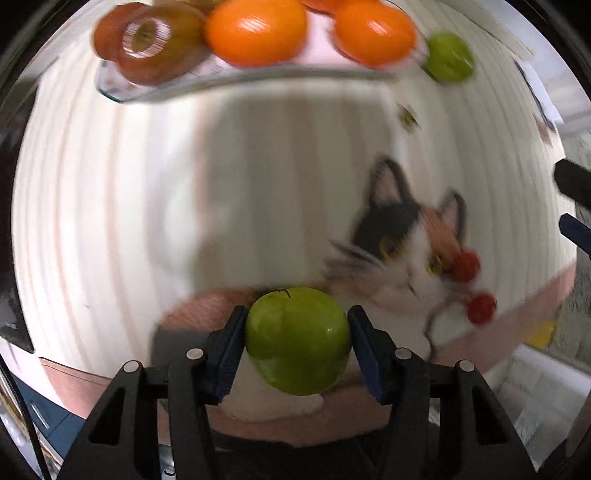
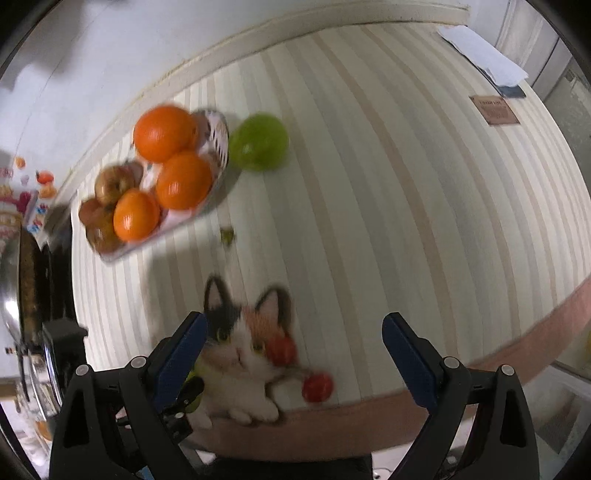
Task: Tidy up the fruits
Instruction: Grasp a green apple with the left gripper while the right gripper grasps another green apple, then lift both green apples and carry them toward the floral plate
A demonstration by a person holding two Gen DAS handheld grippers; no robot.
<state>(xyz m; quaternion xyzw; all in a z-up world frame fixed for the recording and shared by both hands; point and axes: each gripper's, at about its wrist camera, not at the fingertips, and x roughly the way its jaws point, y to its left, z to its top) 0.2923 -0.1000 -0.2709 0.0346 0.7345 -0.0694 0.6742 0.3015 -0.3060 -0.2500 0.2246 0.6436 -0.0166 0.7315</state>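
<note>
My left tongs (image 1: 297, 332) grip a green apple (image 1: 298, 339), blue pads pressed to either side of it, just above the near edge of the striped worktop (image 1: 110, 206) with its printed cat. My right tongs (image 2: 293, 354) stand wide apart with nothing between them, over the cat's face.

The step in hand, as I judge it, is the pick-up: one stray fruit is secured. Next it wants lifting and carrying to the glass tray (image 1: 155, 94) at the far side, where oranges (image 1: 255, 31) and reddish apples (image 1: 155, 40) already crowd together (room looks tight, so a free gap must be chosen).

A second green apple (image 2: 258, 142) lies on the worktop just beside the tray's far end; I take that as the right tongs' job.
</note>
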